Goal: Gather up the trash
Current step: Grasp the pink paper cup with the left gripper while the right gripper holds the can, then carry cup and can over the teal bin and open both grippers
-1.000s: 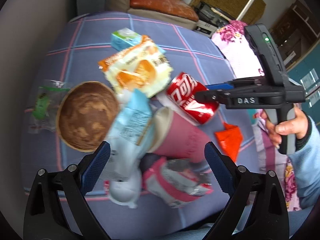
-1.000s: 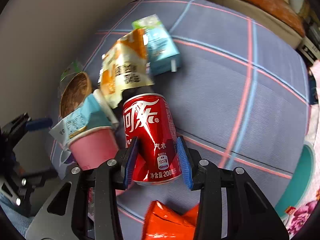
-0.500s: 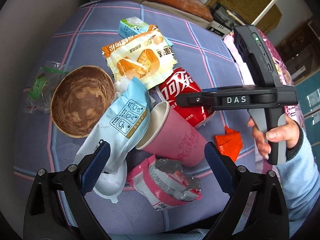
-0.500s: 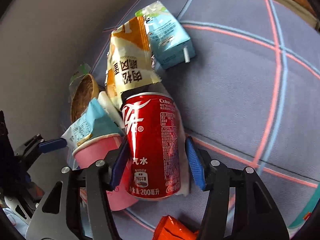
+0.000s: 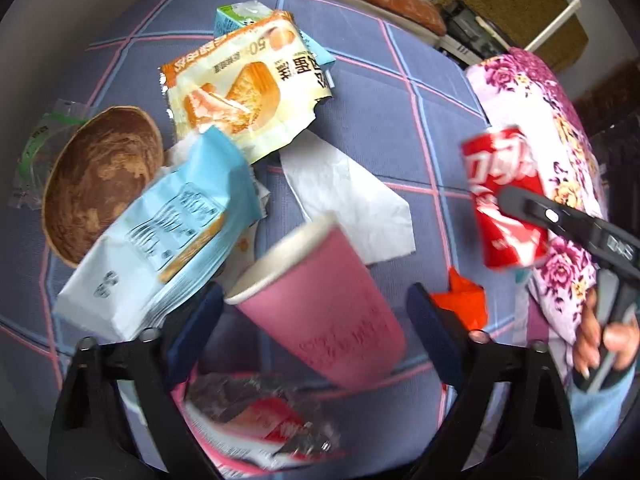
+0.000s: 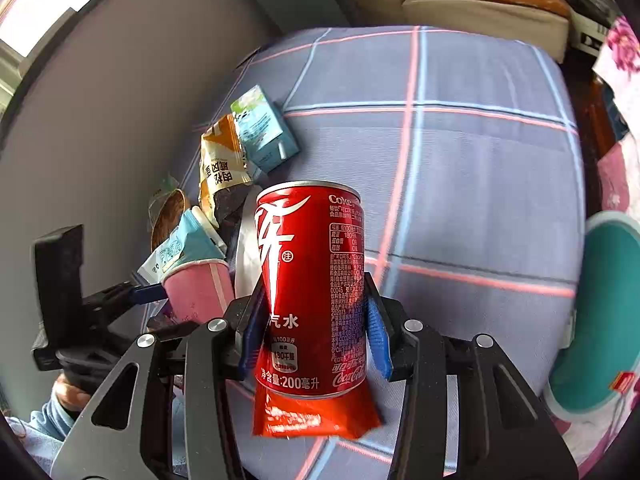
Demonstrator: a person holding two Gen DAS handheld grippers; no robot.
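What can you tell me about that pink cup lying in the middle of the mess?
The pink paper cup lies on its side on the plaid cloth, its white-rimmed mouth tipped up towards the blue snack packet, which seems to touch its rim. It looks like matte paper with a faint embossed print, undented. A white napkin lies just behind it. The left claw straddles it, its jaws closing but not yet pressing on the cup.

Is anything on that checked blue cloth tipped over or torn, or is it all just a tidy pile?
Not tidy. The pink paper cup lies on its side between the left gripper's closing jaws. The orange-and-white snack wrapper is torn open along one edge, and a crumpled white paper napkin lies loose beside it.
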